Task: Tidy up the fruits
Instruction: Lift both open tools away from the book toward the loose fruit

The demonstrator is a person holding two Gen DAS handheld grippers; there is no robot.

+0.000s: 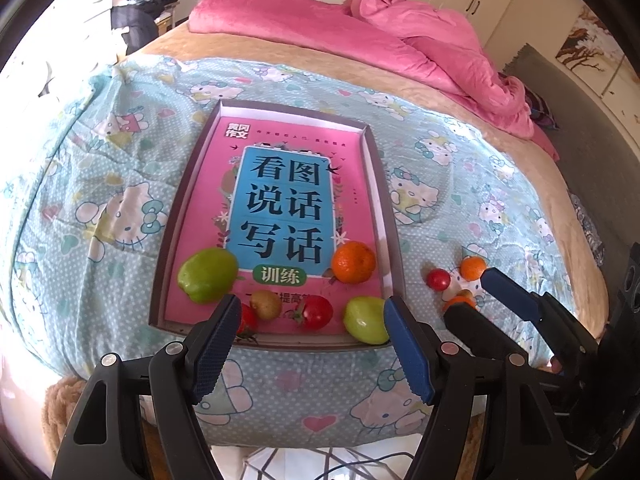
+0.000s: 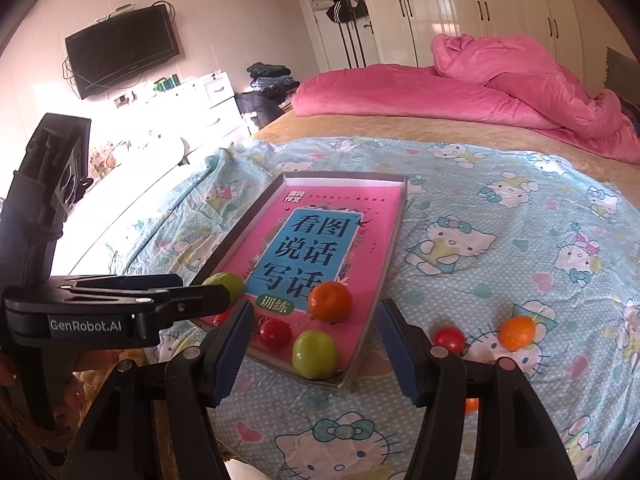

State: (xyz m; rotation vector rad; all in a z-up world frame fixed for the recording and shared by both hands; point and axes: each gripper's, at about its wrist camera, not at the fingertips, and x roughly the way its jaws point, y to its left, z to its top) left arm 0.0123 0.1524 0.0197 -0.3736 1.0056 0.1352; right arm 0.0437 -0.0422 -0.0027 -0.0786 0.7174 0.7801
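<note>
Both grippers hang over the near edge of the bed with their jaws apart and nothing in them: the left gripper (image 1: 312,314) over the tray's near end, the right gripper (image 2: 316,322) just to that side of it. So this looks like the gap between picks, and the job now is choosing the next fruit.

Nearest the right one, loose on the sheet (image 2: 520,216) beside the tray (image 2: 360,354), sit a small tomato (image 2: 449,339) and a little orange (image 2: 517,332). There's another orange bit right under the right finger, but it's mostly hidden, so I can't say what it is.

Inside the tray, along the near end: a green fruit (image 1: 366,320), a tomato (image 1: 316,311), a brownish one (image 1: 265,304) and something red half behind the left finger. A bit further in are a bigger green fruit (image 1: 208,274) and an orange (image 1: 354,262), all resting on the pink book (image 1: 280,200) lining the tray.

If it were me, I'd go for the loose tomato with the right gripper, come down from above so the pads straddle it, and squeeze gently, since it's round and the bedding is soft, so it'll probably roll. Then drop it into the empty far half of the tray, not on the crowded near row.
</note>
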